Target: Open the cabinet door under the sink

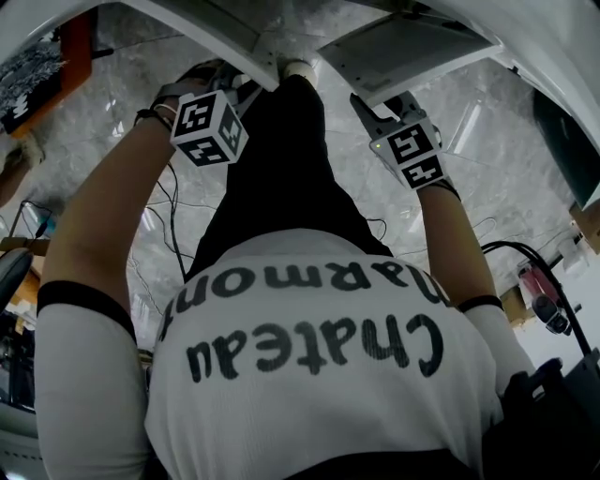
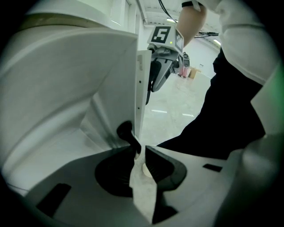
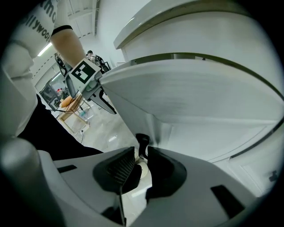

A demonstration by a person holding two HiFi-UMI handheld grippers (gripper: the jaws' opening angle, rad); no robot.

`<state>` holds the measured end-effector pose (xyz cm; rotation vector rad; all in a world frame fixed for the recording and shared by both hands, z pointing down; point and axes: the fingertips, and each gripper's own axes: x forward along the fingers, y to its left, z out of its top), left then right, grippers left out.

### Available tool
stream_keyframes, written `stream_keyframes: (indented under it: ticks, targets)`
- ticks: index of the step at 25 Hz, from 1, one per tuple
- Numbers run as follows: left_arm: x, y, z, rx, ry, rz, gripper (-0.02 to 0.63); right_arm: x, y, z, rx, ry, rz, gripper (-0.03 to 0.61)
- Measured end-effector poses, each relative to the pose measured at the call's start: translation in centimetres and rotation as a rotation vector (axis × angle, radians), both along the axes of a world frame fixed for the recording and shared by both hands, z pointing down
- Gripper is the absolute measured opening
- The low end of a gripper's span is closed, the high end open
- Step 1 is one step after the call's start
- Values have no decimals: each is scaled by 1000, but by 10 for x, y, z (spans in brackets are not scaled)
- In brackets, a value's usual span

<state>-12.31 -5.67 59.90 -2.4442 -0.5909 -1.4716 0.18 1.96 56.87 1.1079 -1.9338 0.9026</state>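
Note:
In the head view two white cabinet doors swing out toward me, the left door [image 1: 217,28] and the right door [image 1: 403,49]. My left gripper [image 1: 249,86] reaches the left door's free edge. In the left gripper view that thin door edge [image 2: 141,88] runs between the jaws, which are shut on it beside a black handle [image 2: 126,132]. My right gripper [image 1: 364,105] meets the right door's edge. In the right gripper view the right door [image 3: 191,88] fills the upper right, and the jaws are shut around its black handle [image 3: 142,142]. Each gripper view also shows the other gripper, the right one [image 2: 156,76] and the left one [image 3: 103,98].
A person's black trouser leg [image 1: 281,169] stands between the two doors. Grey marble floor [image 1: 487,141] lies below, with loose cables [image 1: 173,234] at left and a red-and-black device [image 1: 539,292] at right. A framed dark panel [image 1: 37,70] lies at the upper left.

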Motion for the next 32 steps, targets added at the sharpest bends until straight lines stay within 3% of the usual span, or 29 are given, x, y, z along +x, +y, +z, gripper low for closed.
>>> stream_keyframes:
  ticks: [8,23,32]
  targets:
    - [-18,2,2,6,-34,-15,63,2,16,3,-35,27,-38,81]
    - [-72,4,8,62,-146,57,63,13,50,10,-96,95,-142,81]
    - [-108,0,10,86,-229,58,106,18,63,11,-122,111,-166,87]
